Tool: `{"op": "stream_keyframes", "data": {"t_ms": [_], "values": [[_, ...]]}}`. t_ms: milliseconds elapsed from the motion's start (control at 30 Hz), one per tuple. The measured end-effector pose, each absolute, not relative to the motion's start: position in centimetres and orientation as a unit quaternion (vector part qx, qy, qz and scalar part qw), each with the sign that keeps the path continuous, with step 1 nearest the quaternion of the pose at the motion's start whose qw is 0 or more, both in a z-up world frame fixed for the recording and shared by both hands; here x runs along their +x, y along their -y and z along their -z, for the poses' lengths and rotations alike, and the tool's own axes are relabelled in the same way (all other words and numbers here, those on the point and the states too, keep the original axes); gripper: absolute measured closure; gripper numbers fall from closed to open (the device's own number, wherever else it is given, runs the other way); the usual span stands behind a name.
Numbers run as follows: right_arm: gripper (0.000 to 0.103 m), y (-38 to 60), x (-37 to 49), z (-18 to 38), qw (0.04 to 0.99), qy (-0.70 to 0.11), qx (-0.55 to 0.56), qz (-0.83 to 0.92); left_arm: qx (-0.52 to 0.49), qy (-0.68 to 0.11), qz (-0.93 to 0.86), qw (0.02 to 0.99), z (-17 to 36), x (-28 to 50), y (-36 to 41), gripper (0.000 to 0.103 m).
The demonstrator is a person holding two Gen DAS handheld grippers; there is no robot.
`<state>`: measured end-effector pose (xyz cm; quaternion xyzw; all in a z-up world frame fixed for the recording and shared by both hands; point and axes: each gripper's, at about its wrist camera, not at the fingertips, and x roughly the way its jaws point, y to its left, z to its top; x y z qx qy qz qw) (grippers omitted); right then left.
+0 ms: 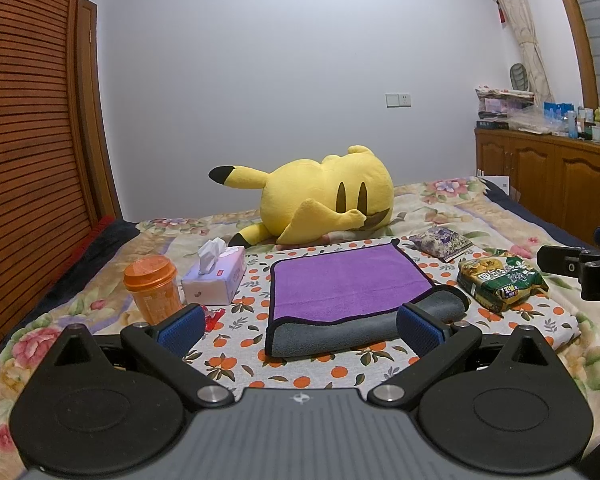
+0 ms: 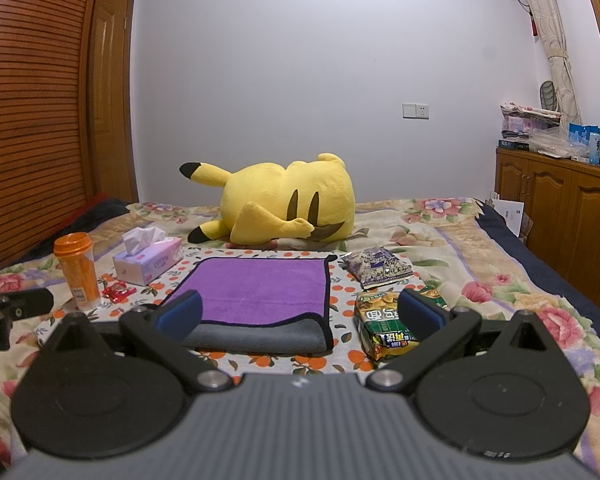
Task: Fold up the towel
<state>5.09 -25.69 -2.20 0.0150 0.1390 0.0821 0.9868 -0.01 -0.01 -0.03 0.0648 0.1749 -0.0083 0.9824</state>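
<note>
My left gripper (image 1: 300, 326): spread wide, empty
My right gripper (image 2: 300, 316): spread wide, empty
Towel (image 1: 346, 280): mid-frame, near edge rolled

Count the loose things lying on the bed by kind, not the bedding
Towel: 1
Plush toy: 1
Tissue box: 1
Orange cup: 1
Snack packs: 2
Red wrapper: 1
Total: 7
</note>
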Motion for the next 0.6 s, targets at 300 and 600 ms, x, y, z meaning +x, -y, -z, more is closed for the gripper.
{"op": "stream_keyframes", "data": {"t_ms": [300,600], "values": [[0.0,25.53,5.05,2.38,0.987,-0.139,0.015,-0.082,0.066,-0.175,0.008,0.982,0.03,0.0,-0.01,0.0],[0.0,25.31,5.34,2.35,0.986,-0.141,0.013,-0.083,0.068,-0.186,0.011,0.98,0.05,0.33,-0.29,0.0]]}}
